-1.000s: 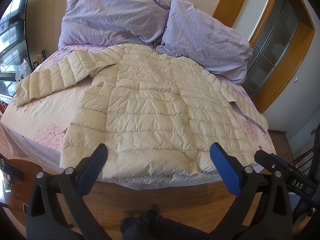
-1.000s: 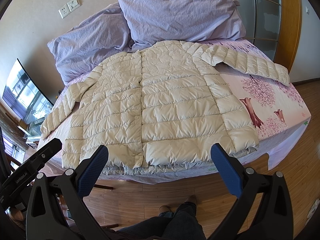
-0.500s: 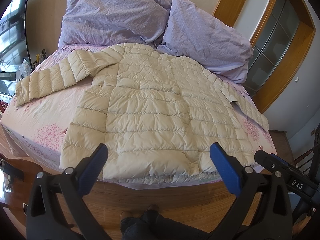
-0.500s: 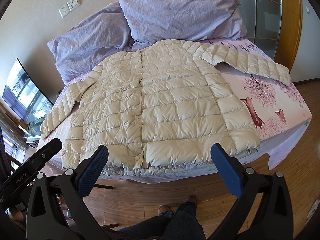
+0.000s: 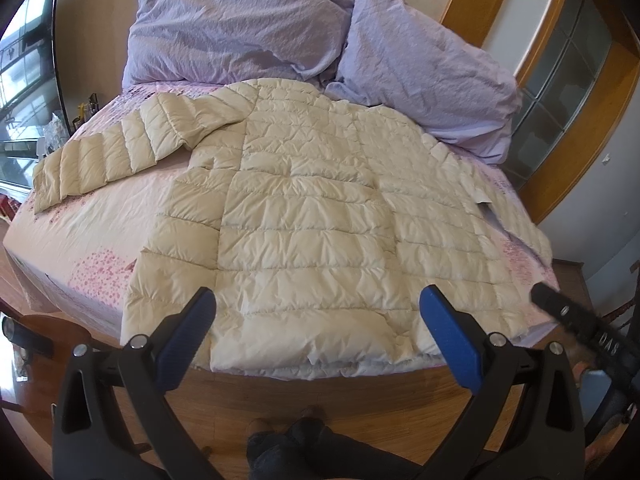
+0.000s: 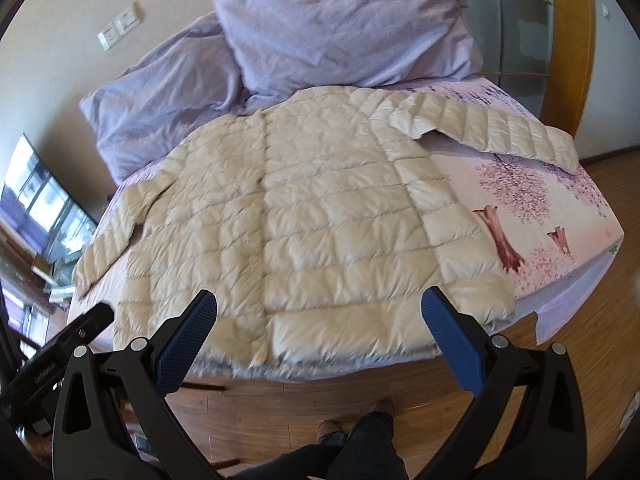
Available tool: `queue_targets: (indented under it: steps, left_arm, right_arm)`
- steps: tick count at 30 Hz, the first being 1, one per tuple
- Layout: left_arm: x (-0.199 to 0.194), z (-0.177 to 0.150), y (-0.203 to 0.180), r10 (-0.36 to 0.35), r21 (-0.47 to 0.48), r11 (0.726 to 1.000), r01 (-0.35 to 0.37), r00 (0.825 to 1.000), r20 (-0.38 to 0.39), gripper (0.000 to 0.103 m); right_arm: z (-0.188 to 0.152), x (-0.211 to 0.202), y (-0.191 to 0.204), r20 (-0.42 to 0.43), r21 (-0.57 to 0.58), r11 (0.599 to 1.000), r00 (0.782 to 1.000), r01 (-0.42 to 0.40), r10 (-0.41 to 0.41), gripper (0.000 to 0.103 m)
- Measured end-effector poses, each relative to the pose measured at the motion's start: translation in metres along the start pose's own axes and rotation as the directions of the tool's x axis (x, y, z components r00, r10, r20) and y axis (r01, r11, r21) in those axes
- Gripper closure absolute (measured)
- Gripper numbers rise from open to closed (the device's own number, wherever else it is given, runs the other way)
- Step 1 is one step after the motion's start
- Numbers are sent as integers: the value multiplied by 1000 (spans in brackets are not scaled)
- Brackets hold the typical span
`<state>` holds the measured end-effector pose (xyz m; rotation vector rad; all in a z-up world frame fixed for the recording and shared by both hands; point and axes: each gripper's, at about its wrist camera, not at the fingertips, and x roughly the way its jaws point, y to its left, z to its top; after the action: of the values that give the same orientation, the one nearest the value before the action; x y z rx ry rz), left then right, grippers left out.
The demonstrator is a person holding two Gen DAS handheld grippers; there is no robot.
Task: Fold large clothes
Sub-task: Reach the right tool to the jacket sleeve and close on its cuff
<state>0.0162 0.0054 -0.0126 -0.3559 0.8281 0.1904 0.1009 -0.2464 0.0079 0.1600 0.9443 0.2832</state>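
Quilted cream jacket point(image 5: 304, 216) lies flat on the bed point(image 5: 92, 240), sleeves spread left and right, hem at the near edge, collar toward 2 lilac pillows point(image 6: 320, 36). Left tool point(image 5: 318, 334) and right tool point(image 6: 320, 330), both released and empty, hover before the hem. Folding not begun; next likely calls for grasping a sleeve.

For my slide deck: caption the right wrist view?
Open right gripper above a cream quilted jacket spread flat on the bed.

Glossy quilted jacket point(image 5: 304, 216), crumpled cloth pillows point(image 5: 240, 28), wood floor point(image 6: 304, 404)
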Motion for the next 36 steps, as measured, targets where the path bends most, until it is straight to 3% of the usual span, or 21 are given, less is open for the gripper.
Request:
queue_targets:
  steps: [7,15,20,27,36]
  left_arm:
    - [23,14,-6,30,11,1000,-30,999,-43,2]
    - [55,36,-12,65,-11,998,-66,993,-95,2]
    - [74,47,-19,91,-16,996,-93,989,-120,2]
    - [97,59,-31,110,-12,994,-113,981,-157,2]
    - [109,62,-42,127,-13,991,-132,975,-185,2]
  right_arm:
    - [38,32,-63,-35,143,987,997,70,-65,1]
    - [93,69,-154,-69,266,945,982,189,-176,1]
    - [127,95,-223,-100,338,893,955,297,-279,2]
    - [155,127,-312,-188,423,798,903,429,-386,17]
    - [164,140,-386,-253,541,686,873,485,-417,23]
